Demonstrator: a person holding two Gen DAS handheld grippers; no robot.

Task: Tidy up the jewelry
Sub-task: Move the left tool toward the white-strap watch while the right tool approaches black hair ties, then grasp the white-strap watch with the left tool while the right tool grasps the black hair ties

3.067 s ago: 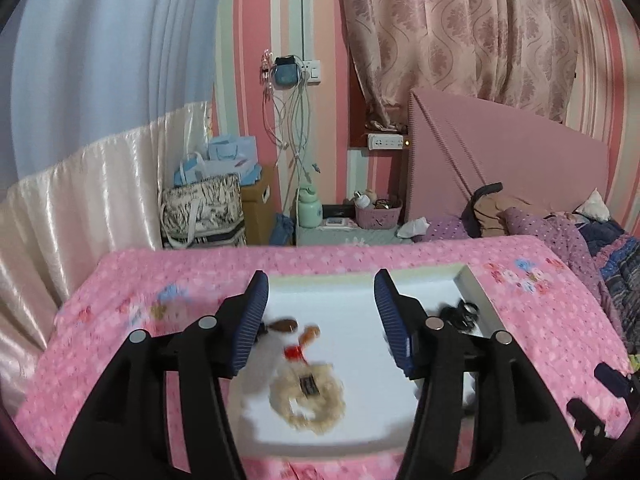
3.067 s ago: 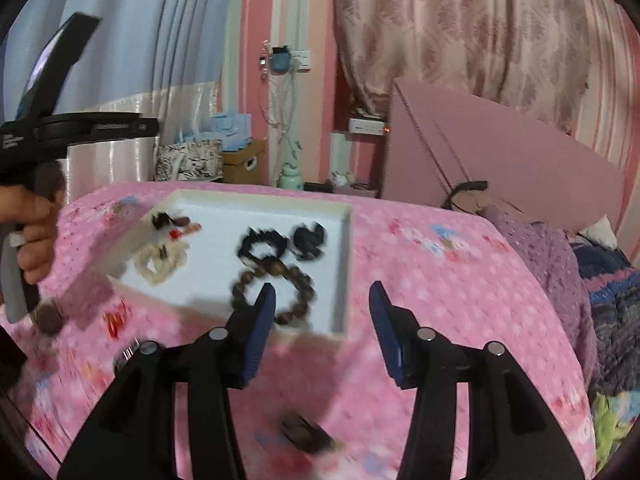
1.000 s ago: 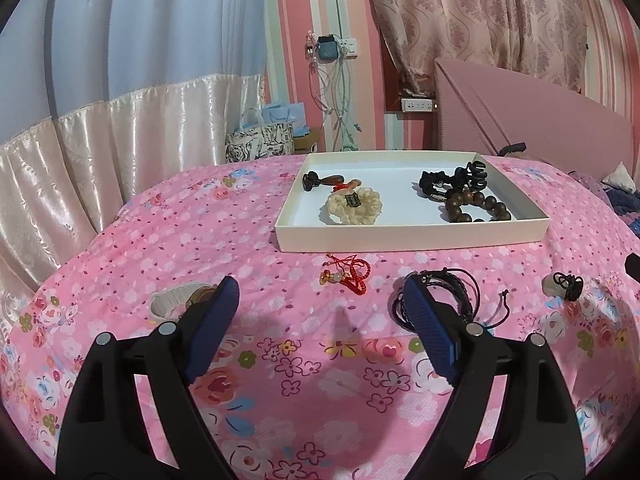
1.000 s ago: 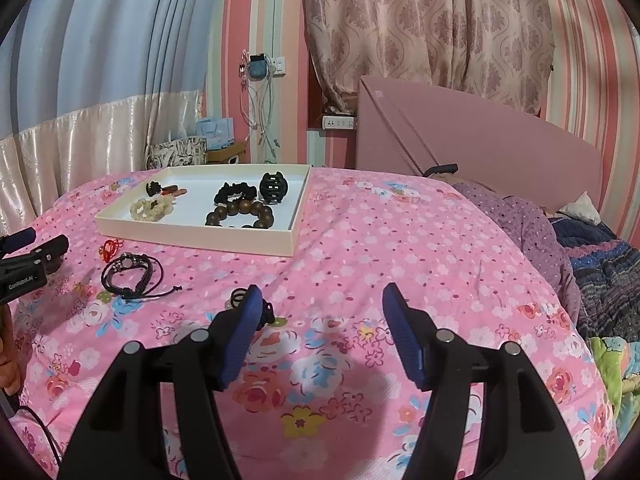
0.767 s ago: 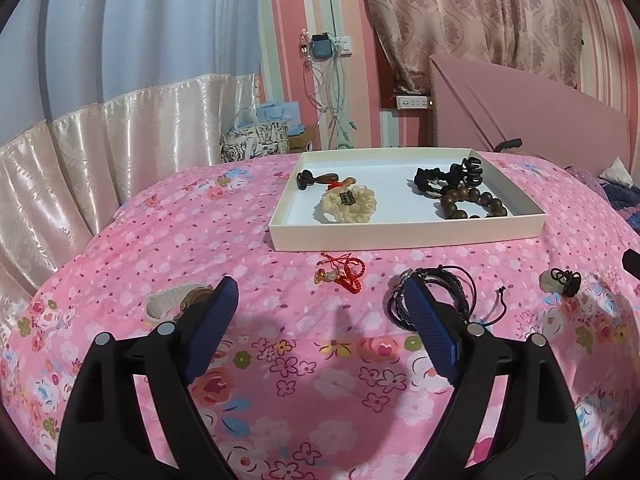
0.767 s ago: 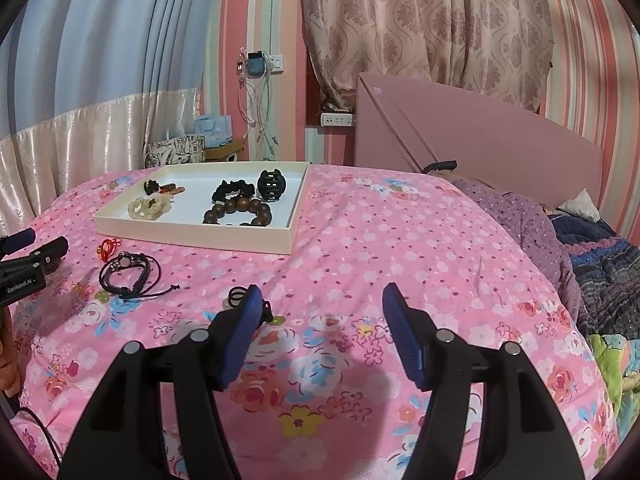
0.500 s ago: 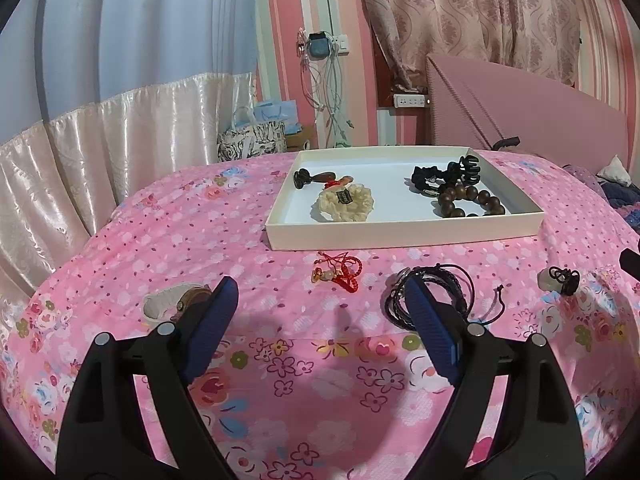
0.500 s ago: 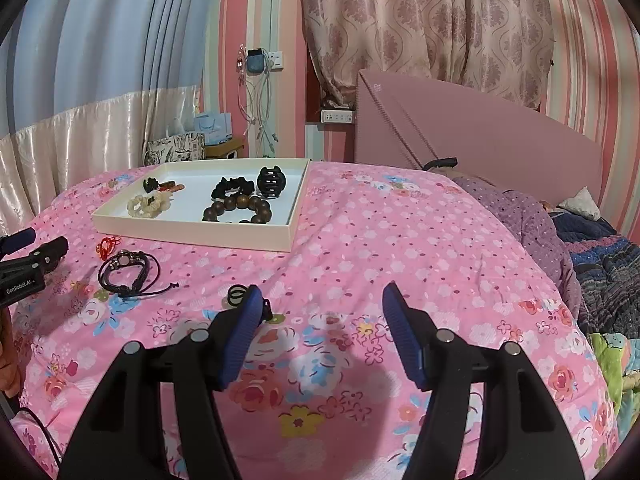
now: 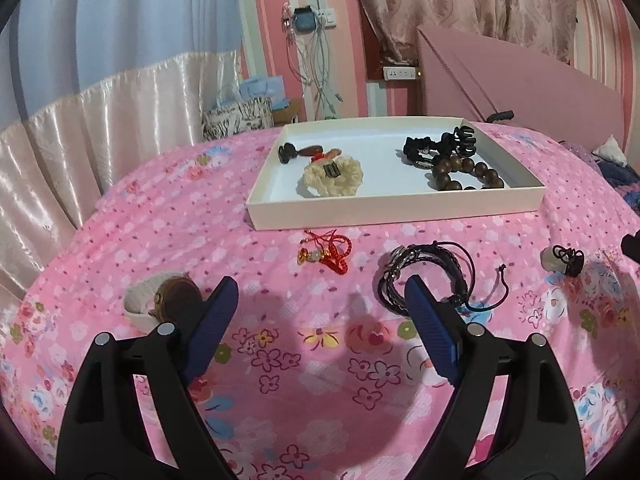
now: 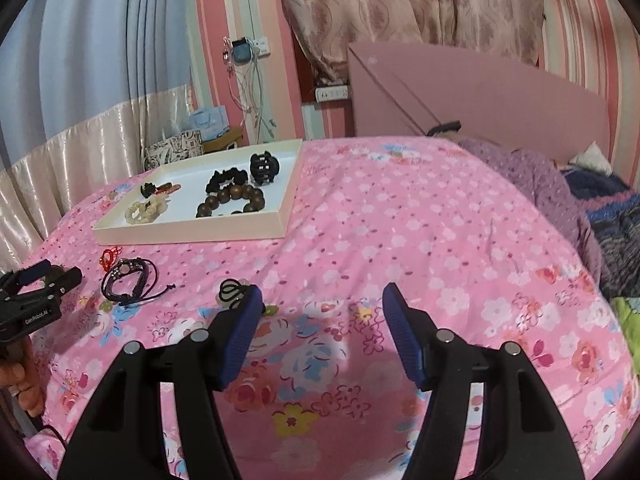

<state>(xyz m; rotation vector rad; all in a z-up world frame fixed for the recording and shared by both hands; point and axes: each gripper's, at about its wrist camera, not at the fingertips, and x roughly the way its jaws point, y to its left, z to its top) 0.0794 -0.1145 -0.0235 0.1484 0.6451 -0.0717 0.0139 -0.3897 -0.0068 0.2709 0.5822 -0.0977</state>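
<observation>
Black cord bracelet point(image 9: 428, 276) — beside red string charm point(image 9: 326, 251)

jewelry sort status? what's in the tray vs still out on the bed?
Done: the tray holds a wood bead bracelet, cream bracelet, black clip and small pieces.
In hand: nothing; both hand-held grippers open, left, right.
Left on the bedspread: red cord charm, black cord bracelet, pale pendant, a round piece.

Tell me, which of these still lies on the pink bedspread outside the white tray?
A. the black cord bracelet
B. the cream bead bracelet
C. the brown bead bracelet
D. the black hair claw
A: the black cord bracelet lies on the bedspread in front of the white tray; the other three are inside it.
</observation>
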